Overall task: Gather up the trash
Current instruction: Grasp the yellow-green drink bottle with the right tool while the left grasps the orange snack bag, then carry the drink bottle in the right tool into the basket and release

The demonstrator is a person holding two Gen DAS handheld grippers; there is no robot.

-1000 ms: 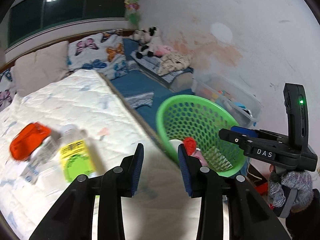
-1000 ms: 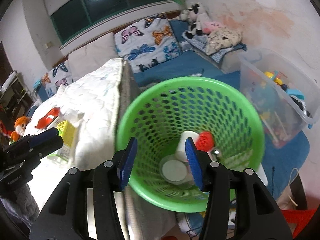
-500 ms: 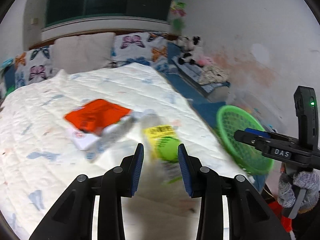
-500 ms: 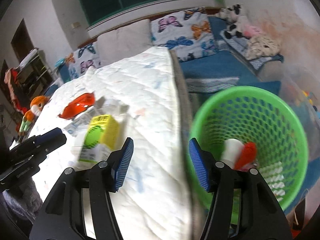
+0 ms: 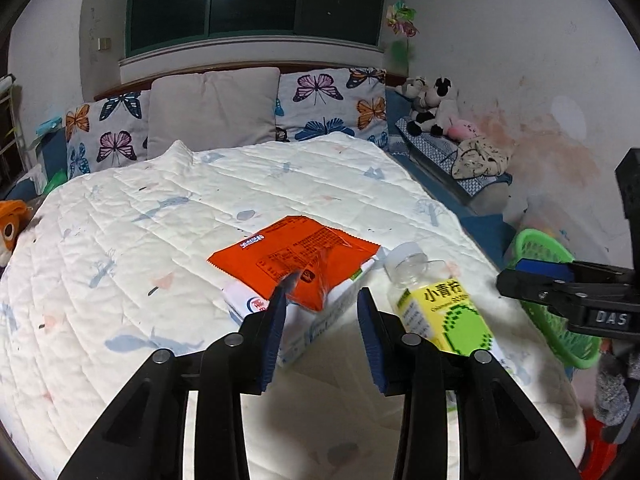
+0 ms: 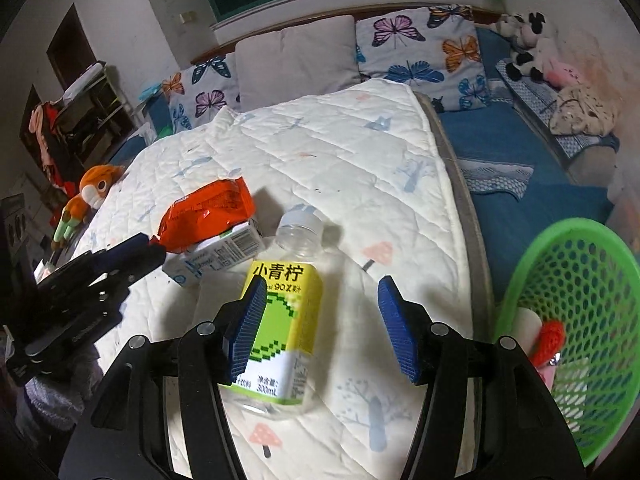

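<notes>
1. Right gripper (image 6: pixel 322 320) hovering open, nothing gripped; clear plastic bottle with yellow-green label (image 6: pixel 280 320) lying on white quilted bed (image 6: pixel 340 152), beneath the left pad.
2. Bottle's long axis running away from gripper, white cap pointing toward pillows.
3. Left gripper (image 5: pixel 322 328) open, empty, orange foil packet (image 5: pixel 296 256) just ahead.

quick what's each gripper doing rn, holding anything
Left gripper: open, holding nothing, aimed at the orange wrapper.
Right gripper: open, holding nothing, over the bottle.
</notes>
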